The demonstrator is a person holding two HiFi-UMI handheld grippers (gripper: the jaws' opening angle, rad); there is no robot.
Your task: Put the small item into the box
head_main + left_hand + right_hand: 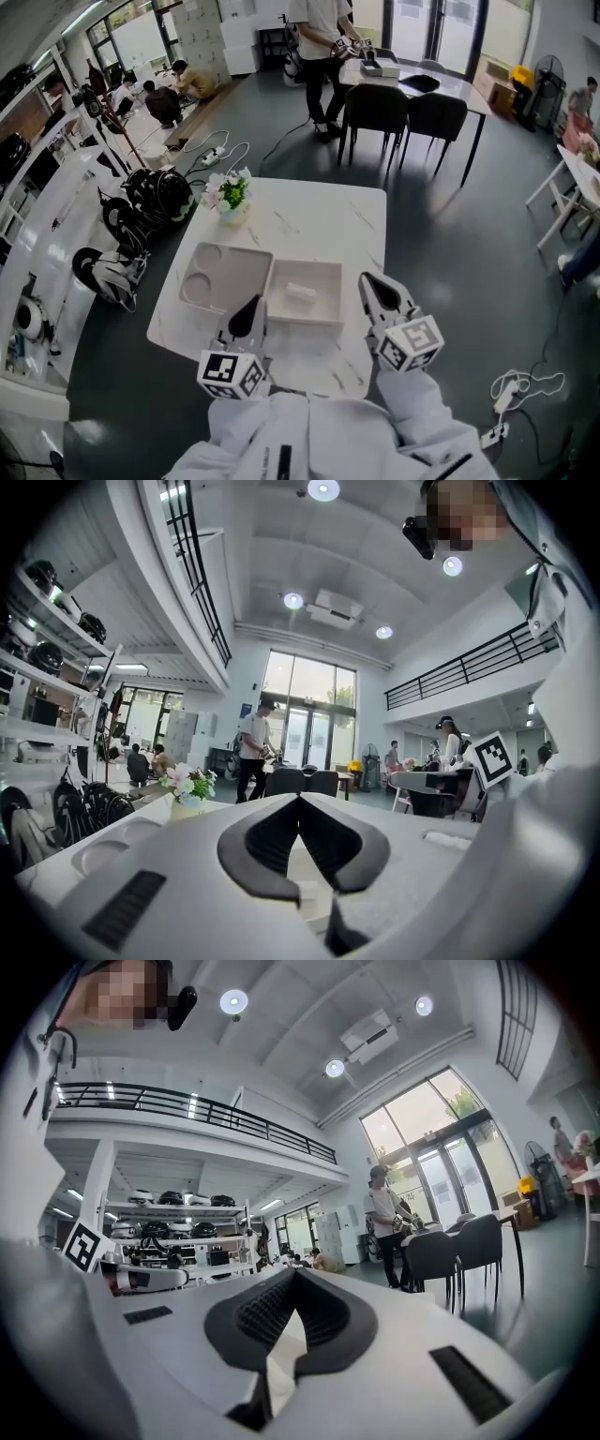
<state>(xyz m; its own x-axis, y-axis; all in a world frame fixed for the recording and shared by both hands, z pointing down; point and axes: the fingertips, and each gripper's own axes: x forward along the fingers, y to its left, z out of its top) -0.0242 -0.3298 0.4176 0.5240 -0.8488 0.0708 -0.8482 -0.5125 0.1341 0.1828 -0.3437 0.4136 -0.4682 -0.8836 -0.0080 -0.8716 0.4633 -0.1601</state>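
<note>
A small white item (pixel 300 292) lies inside the open white box (pixel 274 298) on the marble table (pixel 328 220). My left gripper (pixel 250 305) hovers at the box's near left corner, jaws shut and empty. To the right of the box is my right gripper (pixel 371 281), also shut with nothing in it. In the left gripper view the left gripper (pixel 300 800) has its dark pads meeting at the tip. The right gripper view shows the right gripper (pixel 294 1274) the same way. Both gripper cameras look level across the room, so neither shows the box.
A white lid (pixel 223 277) with round recesses lies left of the box. A flower vase (pixel 231 198) stands at the table's far left corner. Dark chairs (pixel 405 114) and a standing person (pixel 320 47) are beyond. Helmets (pixel 141 202) and shelves line the left.
</note>
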